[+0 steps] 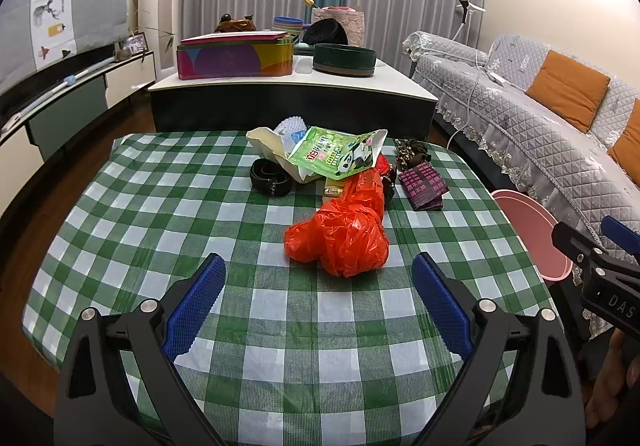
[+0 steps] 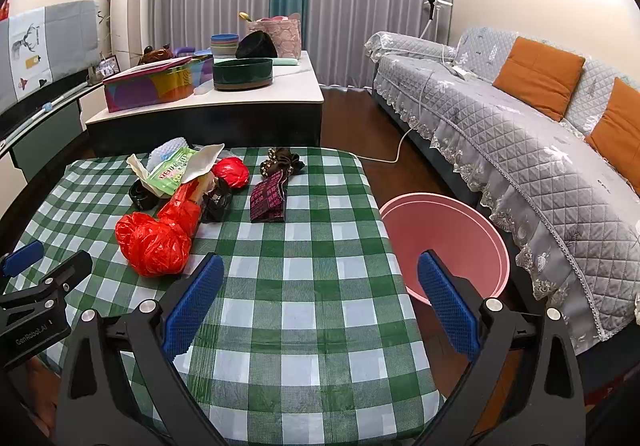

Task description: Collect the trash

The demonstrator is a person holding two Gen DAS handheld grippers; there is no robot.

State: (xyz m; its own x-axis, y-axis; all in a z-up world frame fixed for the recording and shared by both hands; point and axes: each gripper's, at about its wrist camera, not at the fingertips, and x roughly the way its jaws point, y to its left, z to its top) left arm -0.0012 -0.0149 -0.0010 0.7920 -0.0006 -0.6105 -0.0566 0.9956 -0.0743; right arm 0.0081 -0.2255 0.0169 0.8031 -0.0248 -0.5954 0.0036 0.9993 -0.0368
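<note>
One red plastic bag [image 1: 338,242] mid-worktop [image 1: 160,246], one pink bin [image 2: 444,242] beside its right edge; left tongs [image 1: 318,300] and right tongs [image 2: 320,302] level, jaws apart.

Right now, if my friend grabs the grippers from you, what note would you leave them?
Left gripper: open, holding nothing, above the near part of the table, pointed at the red bag.
Right gripper: open, holding nothing, over the table's right side, next to the pink bin on the floor.
Trash is piled at the far end: red bag, green packet, purple wrapper, black strap.
Done: nothing visible in the bin yet.
Left: pick up each piece and drop it in the bin. The red bag is nearest.
</note>
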